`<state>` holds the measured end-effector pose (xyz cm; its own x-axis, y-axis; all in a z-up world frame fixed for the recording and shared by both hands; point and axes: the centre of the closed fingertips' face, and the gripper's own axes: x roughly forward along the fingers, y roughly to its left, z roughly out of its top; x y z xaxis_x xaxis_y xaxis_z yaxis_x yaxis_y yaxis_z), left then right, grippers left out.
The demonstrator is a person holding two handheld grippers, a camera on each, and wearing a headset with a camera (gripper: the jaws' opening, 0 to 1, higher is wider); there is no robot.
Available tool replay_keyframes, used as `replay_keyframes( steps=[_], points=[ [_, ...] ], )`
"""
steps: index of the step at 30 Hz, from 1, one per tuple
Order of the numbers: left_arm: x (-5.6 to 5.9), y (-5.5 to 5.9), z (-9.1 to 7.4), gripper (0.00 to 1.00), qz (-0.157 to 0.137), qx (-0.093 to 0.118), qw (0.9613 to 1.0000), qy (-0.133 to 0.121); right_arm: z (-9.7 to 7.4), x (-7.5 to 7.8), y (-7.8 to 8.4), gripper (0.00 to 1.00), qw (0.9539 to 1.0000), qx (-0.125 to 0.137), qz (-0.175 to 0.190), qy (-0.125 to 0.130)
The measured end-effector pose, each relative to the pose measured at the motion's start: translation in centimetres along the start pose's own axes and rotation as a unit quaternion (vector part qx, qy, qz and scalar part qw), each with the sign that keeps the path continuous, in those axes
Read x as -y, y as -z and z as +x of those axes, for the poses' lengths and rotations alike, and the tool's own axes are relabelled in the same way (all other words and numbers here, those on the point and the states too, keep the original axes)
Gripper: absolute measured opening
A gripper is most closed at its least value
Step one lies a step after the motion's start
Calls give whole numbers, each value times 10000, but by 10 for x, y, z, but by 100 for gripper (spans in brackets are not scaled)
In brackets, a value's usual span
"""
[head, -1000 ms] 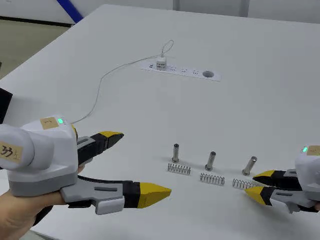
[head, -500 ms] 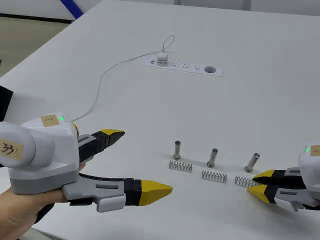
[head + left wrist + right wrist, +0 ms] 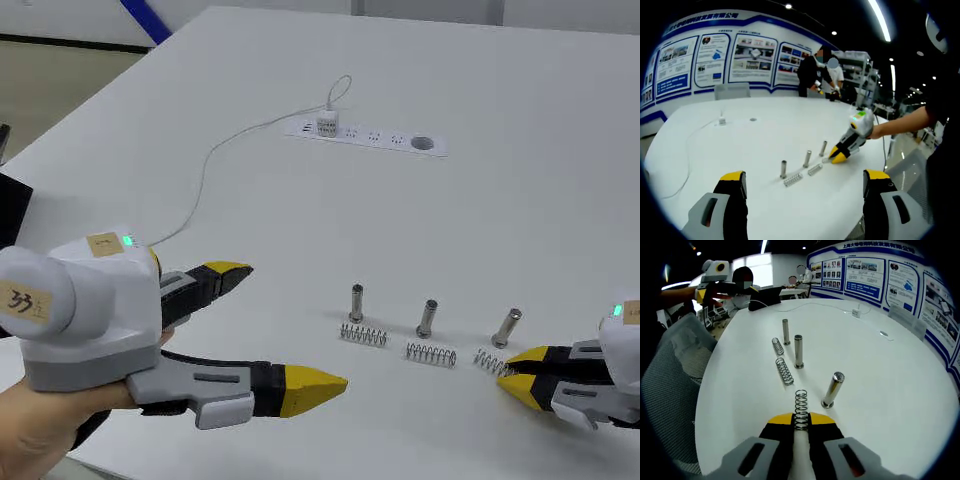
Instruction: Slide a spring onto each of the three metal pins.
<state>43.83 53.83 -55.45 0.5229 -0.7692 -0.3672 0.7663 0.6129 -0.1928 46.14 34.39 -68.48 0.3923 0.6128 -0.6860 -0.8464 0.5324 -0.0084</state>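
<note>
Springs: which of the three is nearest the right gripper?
The rightmost spring in the head view, by the rightmost pin: its end sits between the fingers of the right gripper. The other two springs lie untouched.

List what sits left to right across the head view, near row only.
Left tongs → left pin → middle pin → right pin. Skipped for overlap: left spring and middle spring in front of their pins, right spring and right tongs in front of the right pin.
</note>
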Motion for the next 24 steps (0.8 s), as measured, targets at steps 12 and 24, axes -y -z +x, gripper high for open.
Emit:
replay_keyframes(
  steps=[12, 24],
  points=[
    [10, -1, 0, 99, 114, -33, 9999, 71, -16, -1, -6, 11, 9999, 60, -56, 121],
    [14, -12, 1, 97, 210, 170, 9996, 124, -41, -11, -26, 11, 9993, -58, -318, 174]
  ],
)
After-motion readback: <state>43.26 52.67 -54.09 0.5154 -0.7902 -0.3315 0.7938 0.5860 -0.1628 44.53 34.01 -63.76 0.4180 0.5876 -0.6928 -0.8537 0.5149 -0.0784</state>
